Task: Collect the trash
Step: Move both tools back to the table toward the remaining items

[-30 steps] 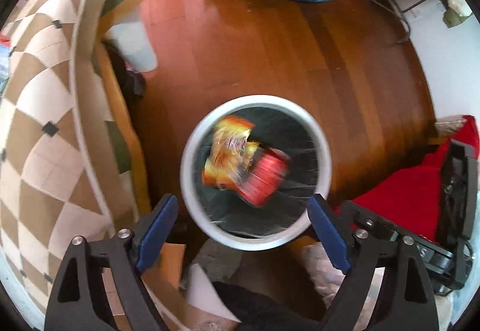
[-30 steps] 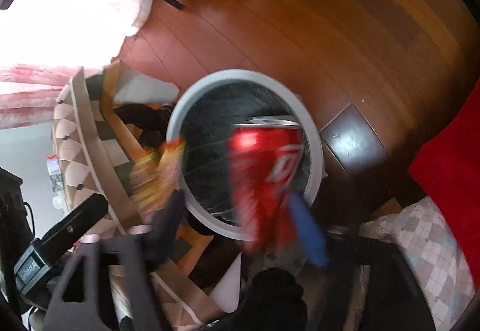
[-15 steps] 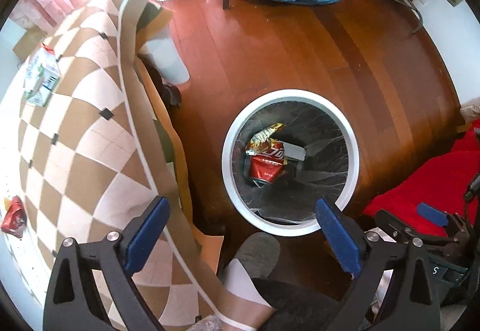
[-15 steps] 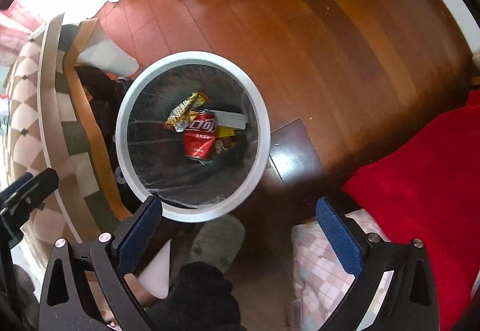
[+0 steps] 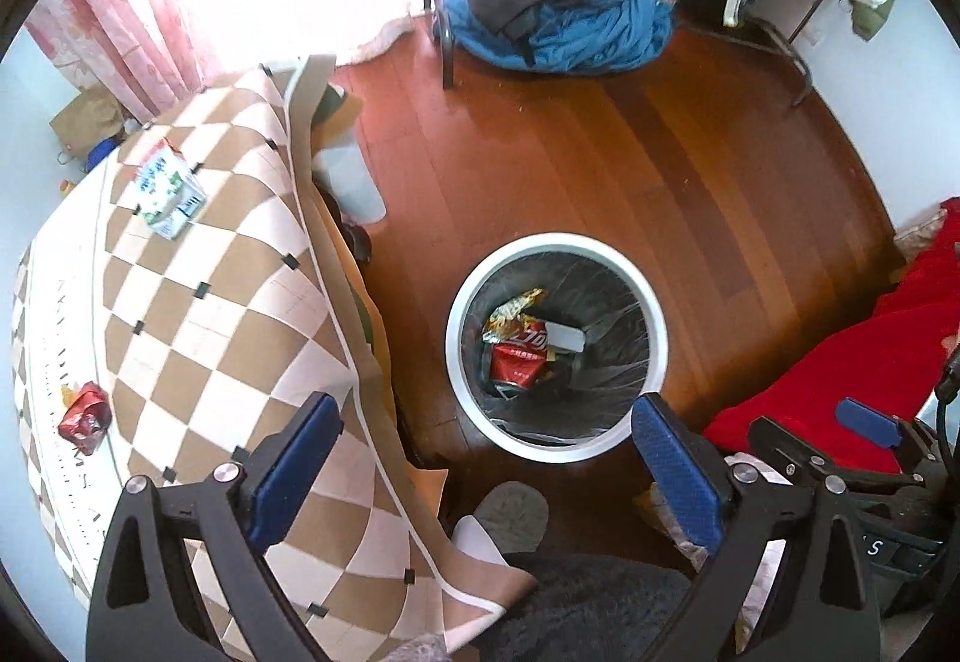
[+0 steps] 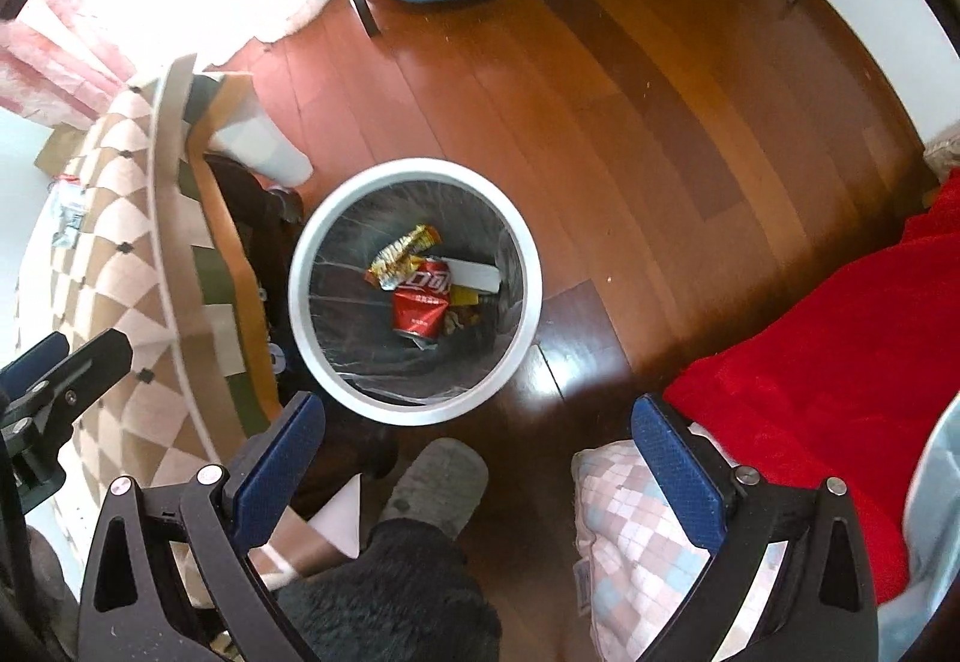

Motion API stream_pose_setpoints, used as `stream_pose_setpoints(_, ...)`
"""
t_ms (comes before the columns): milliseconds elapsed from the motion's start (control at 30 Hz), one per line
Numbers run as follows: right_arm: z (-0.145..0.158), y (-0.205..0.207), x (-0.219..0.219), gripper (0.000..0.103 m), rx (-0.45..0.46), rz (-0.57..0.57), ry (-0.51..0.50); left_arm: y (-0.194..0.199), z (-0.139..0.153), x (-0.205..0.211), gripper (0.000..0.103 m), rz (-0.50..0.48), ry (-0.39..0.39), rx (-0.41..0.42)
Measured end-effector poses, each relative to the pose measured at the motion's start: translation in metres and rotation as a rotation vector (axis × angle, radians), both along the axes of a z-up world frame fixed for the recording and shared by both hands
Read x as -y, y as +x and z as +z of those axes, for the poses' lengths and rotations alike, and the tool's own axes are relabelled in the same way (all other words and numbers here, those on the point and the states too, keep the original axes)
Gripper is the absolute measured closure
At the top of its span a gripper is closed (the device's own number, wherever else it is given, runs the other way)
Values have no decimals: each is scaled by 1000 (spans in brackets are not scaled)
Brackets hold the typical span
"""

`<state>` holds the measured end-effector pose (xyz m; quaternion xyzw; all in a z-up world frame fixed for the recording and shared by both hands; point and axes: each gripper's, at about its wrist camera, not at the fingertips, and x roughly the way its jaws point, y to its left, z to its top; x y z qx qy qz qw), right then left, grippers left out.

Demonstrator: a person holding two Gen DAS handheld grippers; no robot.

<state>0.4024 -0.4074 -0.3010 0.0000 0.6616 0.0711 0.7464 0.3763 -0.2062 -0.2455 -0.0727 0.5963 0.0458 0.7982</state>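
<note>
A white-rimmed trash bin with a dark liner stands on the wooden floor. Inside lie a crushed red cola can, a yellow snack wrapper and a white piece. My left gripper is open and empty, high above the bin's near rim. My right gripper is open and empty, also above it. On the checkered table lie a green-white milk carton and a crumpled red wrapper.
A blue and dark pile of clothes lies at the back on the floor. A red blanket and a checkered cushion are at the right. A grey slipper is below the bin. A pink curtain hangs at the back left.
The can and snack wrapper dropped out of my grippers into the bin. Both grippers have risen and pulled back, so the table's carton and red wrapper have come into view.
</note>
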Motion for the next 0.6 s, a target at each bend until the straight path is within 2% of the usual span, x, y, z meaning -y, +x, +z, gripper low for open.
stream_pose_setpoints(233, 57, -21, -1, 0, 83, 5, 28, -25, 46, -5, 3, 13, -26, 77)
stream_pose_setpoints(333, 79, -30, -4, 0, 114, 0, 46, -35, 66, -15, 3, 53, -29, 104)
stream_pose_setpoints(500, 125, -42, -16, 0, 174, -10, 123, -51, 98, -56, 3, 147, -56, 182)
stream_pose_setpoints(600, 147, -45, -36, 0, 206, 14, 164, -60, 108, -91, 3, 216, -38, 211)
